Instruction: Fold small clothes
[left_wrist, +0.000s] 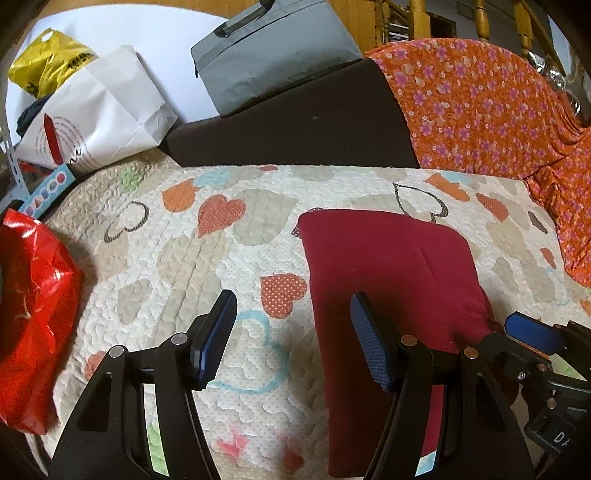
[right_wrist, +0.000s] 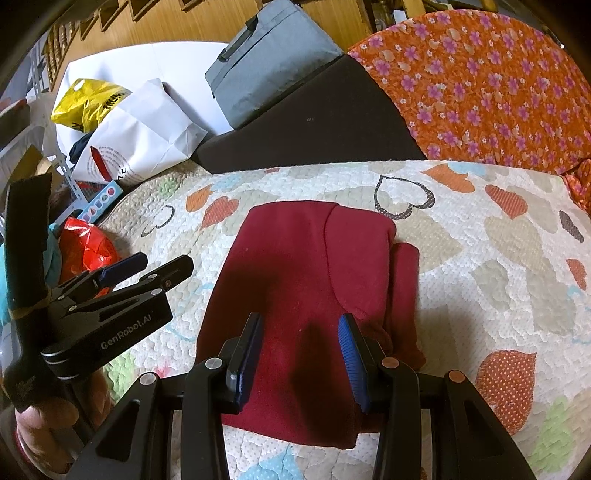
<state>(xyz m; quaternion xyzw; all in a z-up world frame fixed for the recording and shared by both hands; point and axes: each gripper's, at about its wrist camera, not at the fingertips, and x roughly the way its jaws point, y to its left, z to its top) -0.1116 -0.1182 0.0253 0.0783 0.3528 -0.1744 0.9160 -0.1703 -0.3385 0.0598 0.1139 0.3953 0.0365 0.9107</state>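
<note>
Quilt (left_wrist: 192, 258) with heart patches covers the whole work surface, cream with orange, beige and blue hearts.

Far right: orange flowered cloth (left_wrist: 480, 96) draped over the raised back. Beside it on the left, a dark brown cushion (left_wrist: 306, 129), with a grey bag (left_wrist: 273, 55) lying on top of it.

Far left: white paper bag (left_wrist: 107, 110) leaning, yellow plastic bag (left_wrist: 44, 62) behind it. A red plastic bag (left_wrist: 33, 295) sits at the left edge of the quilt.

Dark red garment (right_wrist: 295, 280) lies flat on the quilt, right of centre, already folded into a rough rectangle. A folded layer lies on top toward the far right, and a narrower strip sticks out along the right side.

My left gripper (left_wrist: 291, 332) hangs over the quilt at the garment's left edge, fingers apart and holding nothing. Its left finger is over bare quilt, its right finger over the red cloth.

My right gripper (right_wrist: 301, 354) hangs over the near part of the garment, fingers apart, nothing pinched between them. Cannot tell whether the tips touch the cloth.

In the right wrist view my hand (right_wrist: 40, 424) is at the near left, gripping the left tool's handle.
</note>
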